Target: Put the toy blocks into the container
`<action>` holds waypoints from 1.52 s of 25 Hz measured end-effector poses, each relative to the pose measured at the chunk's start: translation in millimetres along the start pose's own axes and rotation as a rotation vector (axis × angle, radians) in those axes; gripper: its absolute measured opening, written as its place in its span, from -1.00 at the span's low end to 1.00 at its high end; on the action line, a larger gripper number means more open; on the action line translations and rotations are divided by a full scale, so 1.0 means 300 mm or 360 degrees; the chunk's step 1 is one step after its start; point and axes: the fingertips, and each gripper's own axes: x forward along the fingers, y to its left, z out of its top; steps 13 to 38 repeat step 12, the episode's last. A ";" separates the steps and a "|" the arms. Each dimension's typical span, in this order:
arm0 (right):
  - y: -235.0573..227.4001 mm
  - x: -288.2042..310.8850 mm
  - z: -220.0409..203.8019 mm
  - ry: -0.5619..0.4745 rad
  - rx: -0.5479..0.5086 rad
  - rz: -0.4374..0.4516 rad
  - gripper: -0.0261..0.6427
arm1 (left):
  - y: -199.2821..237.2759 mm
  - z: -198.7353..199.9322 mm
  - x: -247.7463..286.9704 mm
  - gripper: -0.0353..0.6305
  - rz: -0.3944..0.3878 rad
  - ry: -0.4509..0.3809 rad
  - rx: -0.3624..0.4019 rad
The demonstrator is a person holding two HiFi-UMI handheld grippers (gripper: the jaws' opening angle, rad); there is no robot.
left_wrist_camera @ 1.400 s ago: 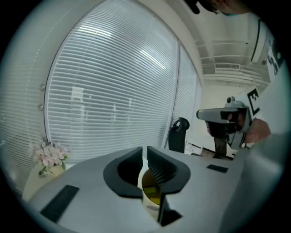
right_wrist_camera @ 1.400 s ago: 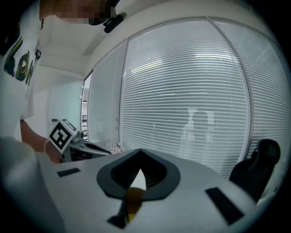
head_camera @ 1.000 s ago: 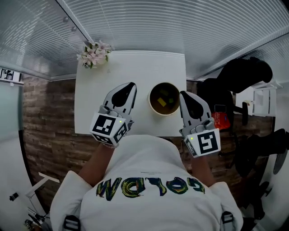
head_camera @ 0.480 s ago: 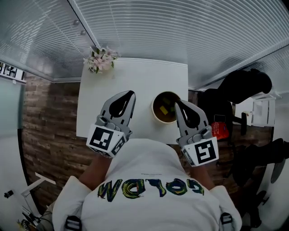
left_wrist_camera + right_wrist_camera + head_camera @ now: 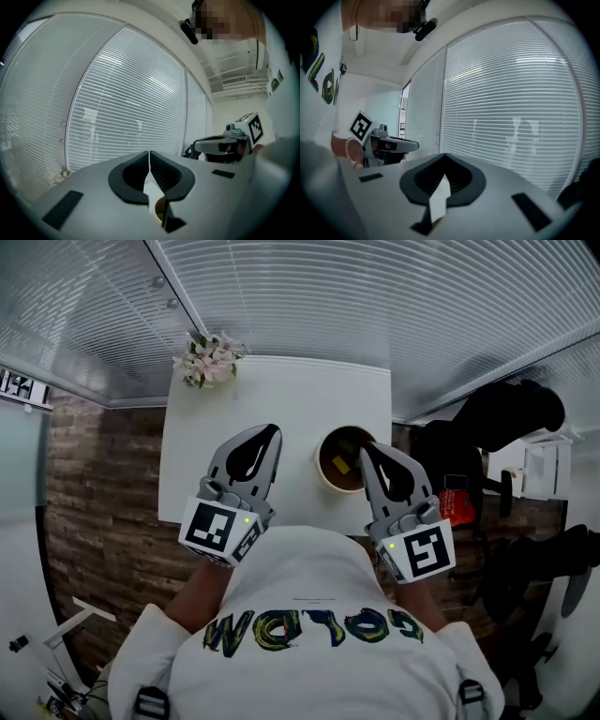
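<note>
Seen from above, a person in a white shirt holds two grey grippers over a white table (image 5: 281,390). A round container (image 5: 317,463) stands on the table, and the toy blocks (image 5: 341,463) lie inside it, one showing yellow. No loose block shows on the table around the container. The left gripper (image 5: 270,431) hangs just to the left of the container, apart from it. Its claw is pinched together to a thin seam with nothing in it. The right gripper (image 5: 365,448) is at the container's right edge, and its tip overlaps the rim from this angle. Whether it touches the rim cannot be told. Its claw is also closed and empty. A small bunch of pale flowers (image 5: 211,358) sits well beyond the container, up and to its left at the table's far corner. Judging by this, the filling looks finished and what remains is to draw clear. To do that well, the right gripper should lift away from the rim before it swings aside, so the container is not nudged or tipped. Both claws are best kept closed and away from the container's opening.
</note>
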 end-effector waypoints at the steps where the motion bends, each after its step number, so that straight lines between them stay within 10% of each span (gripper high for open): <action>1: 0.003 -0.001 0.001 0.0001 -0.0003 0.0004 -0.90 | 0.001 -0.002 -0.002 -0.83 0.0002 0.0000 -0.0008; 38: 0.013 0.003 0.006 -0.0013 0.0012 0.0002 -0.90 | -0.003 0.007 -0.022 -0.83 -0.0014 -0.0007 0.0028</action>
